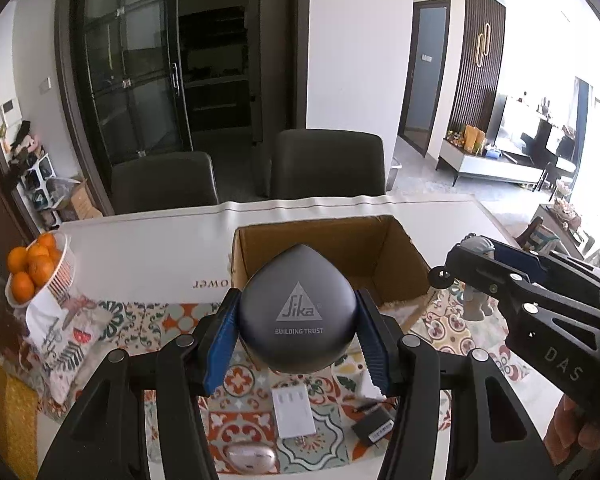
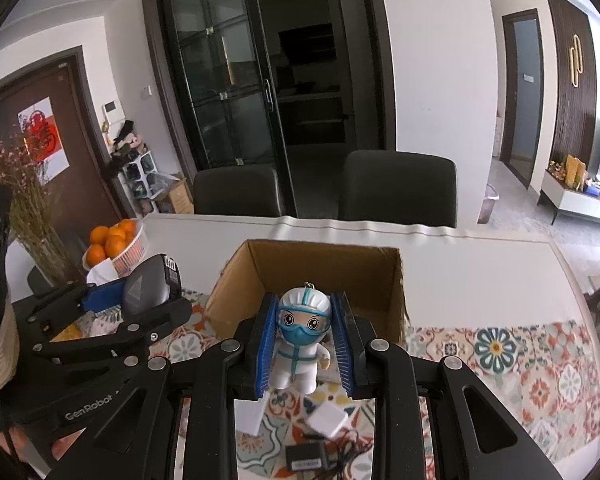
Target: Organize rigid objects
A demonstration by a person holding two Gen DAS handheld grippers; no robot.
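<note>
Left claw (image 1: 298,334) grips speaker (image 1: 298,312); right claw (image 2: 303,340) grips figurine (image 2: 302,336).

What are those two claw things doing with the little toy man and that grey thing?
A person is tidying the table with two hand-held grippers. The left gripper holds a grey teardrop-shaped Sika case. The right gripper holds a small masked figurine. Both hang in front of the open cardboard box; neither is inside it yet.

A dark grey teardrop-shaped case (image 1: 298,308), printed "Sika Building Trust", is held upright above the patterned cloth, before an open cardboard box (image 1: 396,252). A white-suited figurine (image 2: 302,334) with blue goggles and mask is held upright nearby.
</note>
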